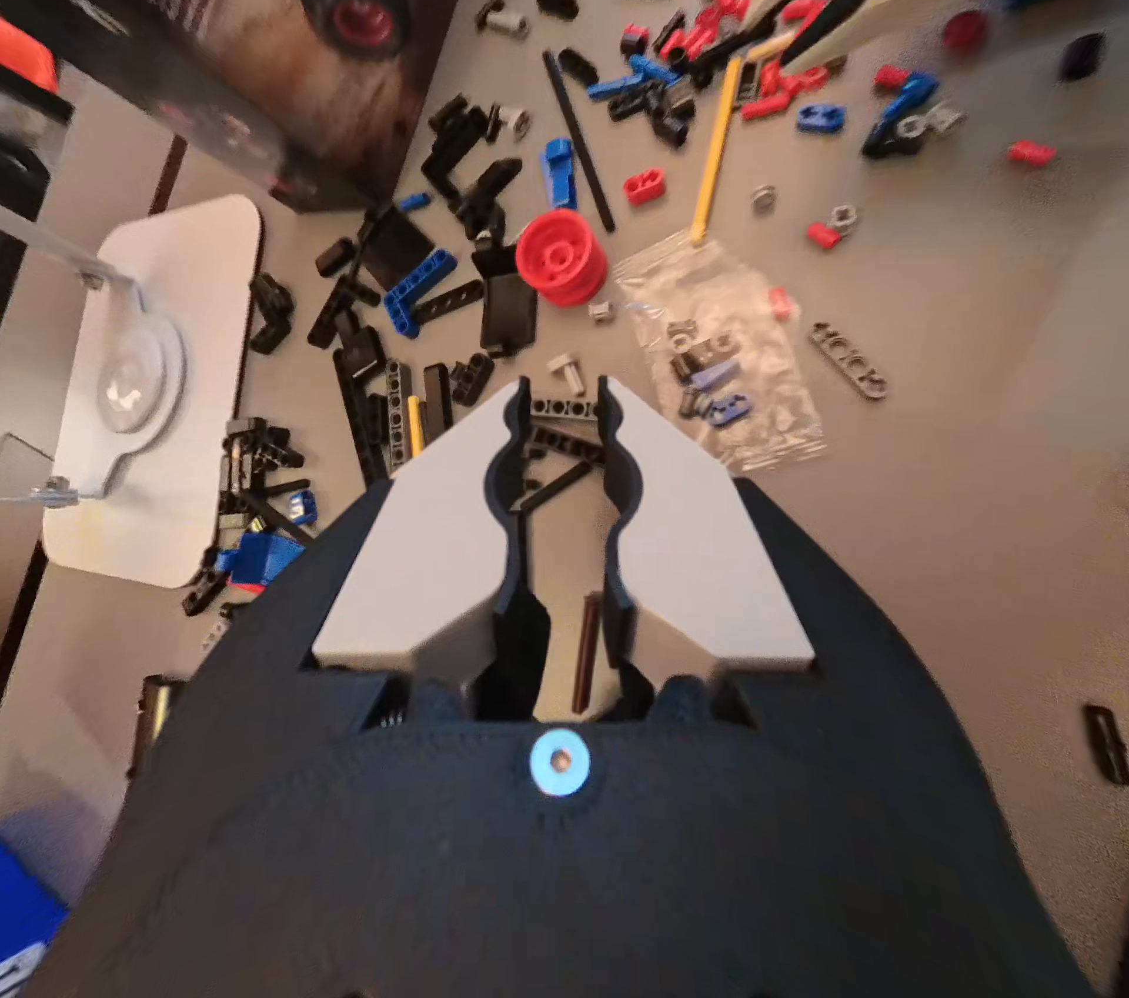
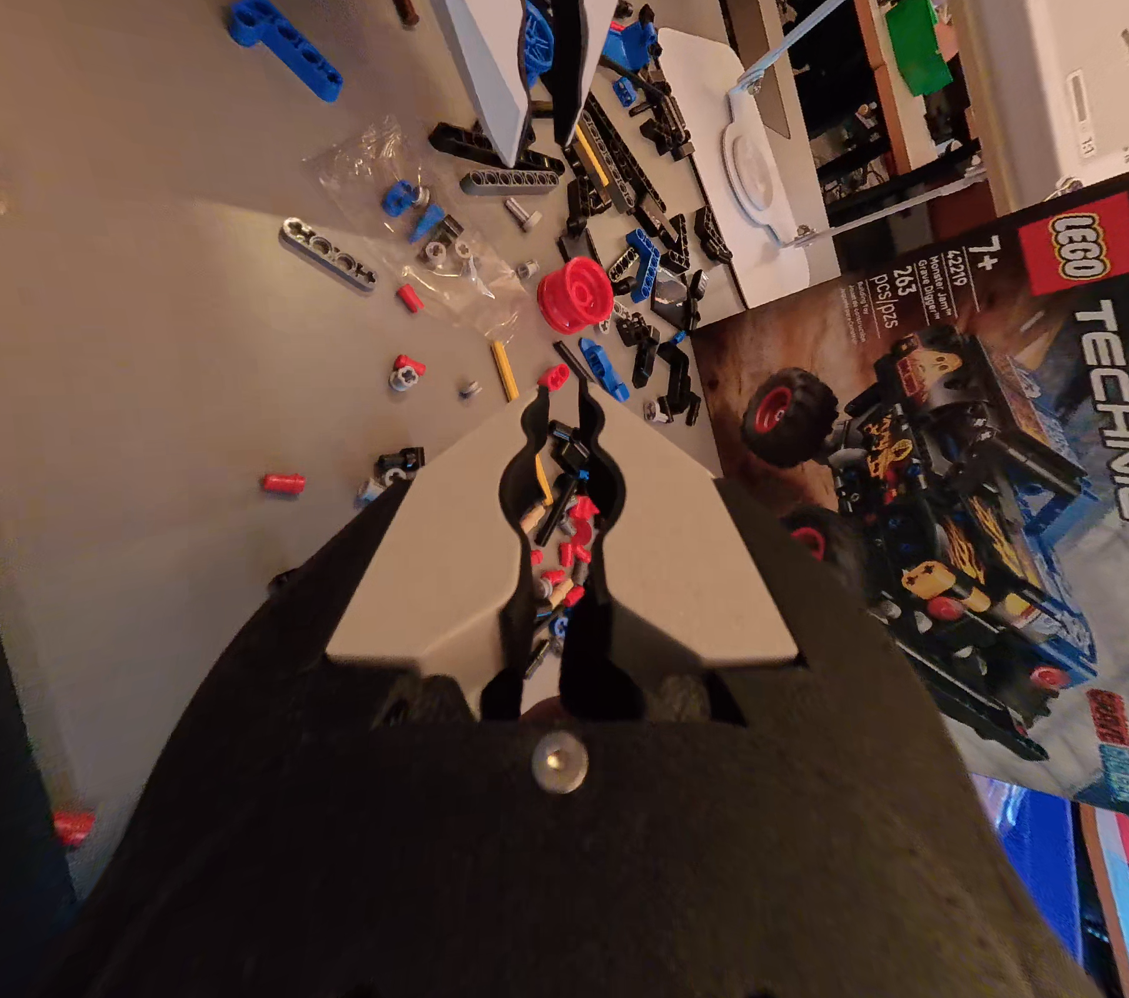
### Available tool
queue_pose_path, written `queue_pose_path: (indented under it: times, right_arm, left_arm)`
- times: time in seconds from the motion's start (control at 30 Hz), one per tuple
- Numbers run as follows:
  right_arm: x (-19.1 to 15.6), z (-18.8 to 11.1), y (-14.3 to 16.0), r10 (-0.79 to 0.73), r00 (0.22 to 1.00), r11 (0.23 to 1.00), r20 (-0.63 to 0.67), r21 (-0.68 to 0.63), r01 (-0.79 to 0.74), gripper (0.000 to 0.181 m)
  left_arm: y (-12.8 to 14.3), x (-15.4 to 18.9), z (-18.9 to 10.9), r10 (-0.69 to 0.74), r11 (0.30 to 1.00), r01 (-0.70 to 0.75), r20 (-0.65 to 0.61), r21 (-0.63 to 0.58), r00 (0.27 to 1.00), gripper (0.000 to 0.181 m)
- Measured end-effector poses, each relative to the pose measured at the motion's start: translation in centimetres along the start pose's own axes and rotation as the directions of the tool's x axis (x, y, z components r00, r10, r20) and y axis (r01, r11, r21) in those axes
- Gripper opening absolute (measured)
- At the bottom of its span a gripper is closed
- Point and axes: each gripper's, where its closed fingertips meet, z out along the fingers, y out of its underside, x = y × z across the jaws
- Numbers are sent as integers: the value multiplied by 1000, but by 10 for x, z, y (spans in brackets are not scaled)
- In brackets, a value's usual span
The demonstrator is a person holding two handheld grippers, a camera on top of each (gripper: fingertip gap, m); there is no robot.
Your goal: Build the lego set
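Red ribbed wheel hub (image 1: 561, 257) lies among scattered beams; both hand-held grippers (image 1: 561, 388) (image 2: 563, 395) gape slightly, empty.

Red wheel hub (image 1: 561, 257), yellow axle (image 1: 715, 156), poss. dk-brown rod (image 1: 588, 651).

The set's box (image 1: 244, 21) runs off the left wrist view's top edge, blurred, while the left gripper (image 2: 540, 138) hides most of a blue wheel-like piece (image 2: 537, 43) in the right wrist view.
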Motion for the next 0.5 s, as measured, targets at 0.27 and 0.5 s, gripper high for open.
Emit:
queue_pose_path:
  times: [0.27, 0.5]
  right_arm:
    - [-1, 2, 6, 30, 1000, 1000, -4, -1, -30, 6]
    - [0, 4, 4, 49, 999, 999, 8, 14, -49, 6]
  left_arm:
    - [11, 2, 29, -36, 993, 25, -86, -118, 996, 9]
    - [10, 3, 32, -41, 993, 31, -88, -111, 995, 3]
